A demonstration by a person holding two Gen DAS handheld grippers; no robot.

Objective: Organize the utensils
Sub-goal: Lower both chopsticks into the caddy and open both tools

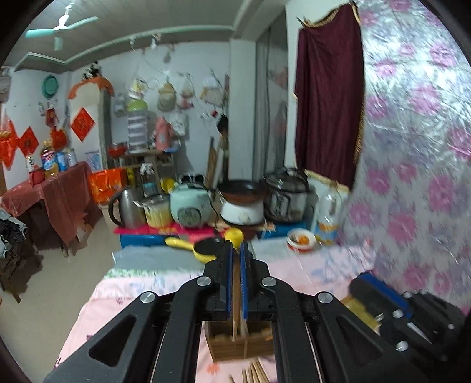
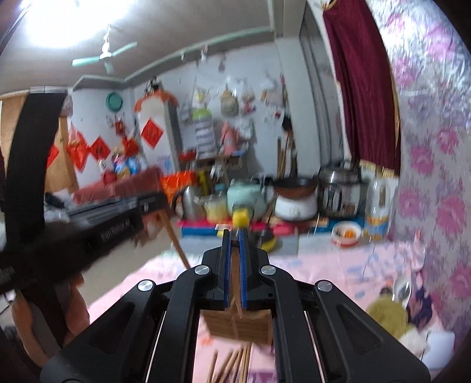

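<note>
Left claw (image 1: pixel 235 250) is clamped on wooden chopsticks (image 1: pixel 236 294). Right claw (image 2: pixel 234 237) is clamped on a chopstick (image 2: pixel 235 282). Both hang above a wooden holder (image 1: pixel 235 344).

Near us a wooden holder (image 1: pixel 243 343) sits on the bedspread (image 1: pixel 309 274), with loose chopsticks (image 2: pixel 232 365) nearer still. Far along the bed's end we see a kettle (image 1: pixel 125 207) at left, a rice cooker (image 1: pixel 191 206) beside it, and a pressure cooker (image 1: pixel 287 196) to the right.

A lived-in home — rice cooker (image 1: pixel 191 206), kettle (image 1: pixel 125 209), ceiling fan (image 1: pixel 63 26) and curtain (image 1: pixel 328 88) show it.
</note>
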